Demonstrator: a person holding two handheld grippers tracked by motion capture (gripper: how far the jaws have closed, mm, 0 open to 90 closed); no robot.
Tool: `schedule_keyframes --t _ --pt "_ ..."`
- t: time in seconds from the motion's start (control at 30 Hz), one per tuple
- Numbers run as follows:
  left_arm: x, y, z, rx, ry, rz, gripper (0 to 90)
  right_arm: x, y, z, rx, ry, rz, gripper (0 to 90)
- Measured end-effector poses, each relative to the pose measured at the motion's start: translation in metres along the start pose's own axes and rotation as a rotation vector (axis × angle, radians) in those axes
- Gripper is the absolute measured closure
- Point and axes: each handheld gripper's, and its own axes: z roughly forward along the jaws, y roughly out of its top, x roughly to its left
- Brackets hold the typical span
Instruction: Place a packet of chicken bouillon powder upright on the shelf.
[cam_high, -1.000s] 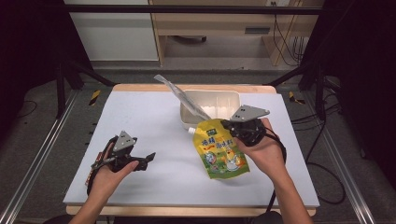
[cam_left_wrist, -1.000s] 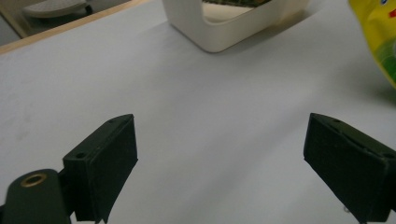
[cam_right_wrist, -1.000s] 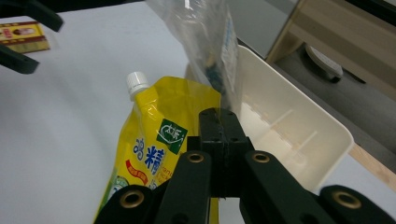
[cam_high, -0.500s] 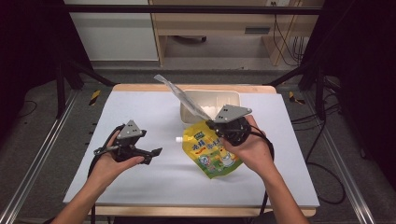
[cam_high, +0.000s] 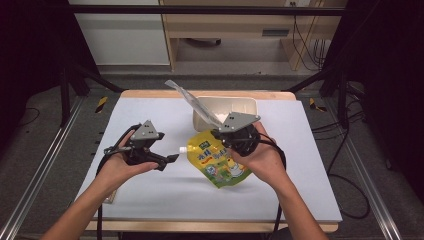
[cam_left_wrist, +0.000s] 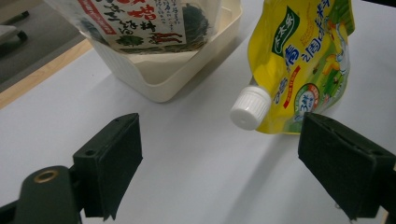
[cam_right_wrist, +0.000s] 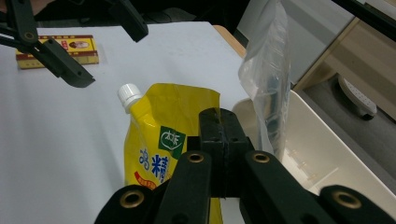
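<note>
Yellow spouted pouch (cam_high: 219, 160) hangs at the table's centre in the high view, pinched by the right gripper (cam_high: 235, 141); the left gripper (cam_high: 167, 160) sits at its nine o'clock. Left gripper view: jaws gape wide, white cap (cam_left_wrist: 250, 108) between them, untouched. Right gripper view: jaws clamp the pouch's top edge, cream tub (cam_right_wrist: 327, 154) at three o'clock.

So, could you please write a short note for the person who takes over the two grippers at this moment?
Right gripper: shut on the top edge of the yellow spout pouch, held over the white table.
Left gripper: open, nothing held, jaws either side of the pouch's white cap, not touching it.
Cream bin: behind the pouch, with a clear packet leaning in it.
Done: pouch gripped.
Left: probably grip the cap; the pouch is not in the bin.
</note>
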Motion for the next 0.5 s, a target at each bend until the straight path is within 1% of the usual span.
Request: schedule_keyframes --t 0.03,0.07,0.1,0.17,0.33,0.4,0.43,0.5 --pt "0.0 0.001 0.001 0.002 -0.005 0.004 14.2 0.0 0.0 0.0 -0.003 0.002 -0.001 90.0" --pt "-0.001 0.002 0.004 0.012 -0.01 0.017 14.6 0.001 0.001 0.001 -0.006 0.005 -0.003 90.0" --pt "-0.001 0.002 0.004 0.012 -0.01 0.017 16.2 0.001 0.001 0.001 -0.006 0.005 -0.003 90.0" --pt "-0.002 0.003 0.007 0.015 -0.019 0.015 16.2 0.003 0.002 0.002 -0.014 0.014 -0.011 90.0" --pt "-0.008 0.006 0.019 0.037 -0.07 0.048 19.3 0.006 0.003 0.002 -0.021 0.024 -0.015 90.0" --pt "-0.01 0.007 0.023 0.041 -0.098 0.05 24.7 0.007 0.004 0.002 -0.026 0.029 -0.025 90.0" --pt "-0.011 0.008 0.026 0.048 -0.108 0.057 25.8 0.007 0.004 0.002 -0.026 0.031 -0.022 90.0" --pt "-0.012 0.009 0.031 0.07 -0.117 0.076 30.0 0.008 0.004 0.001 -0.029 0.033 -0.027 90.0"
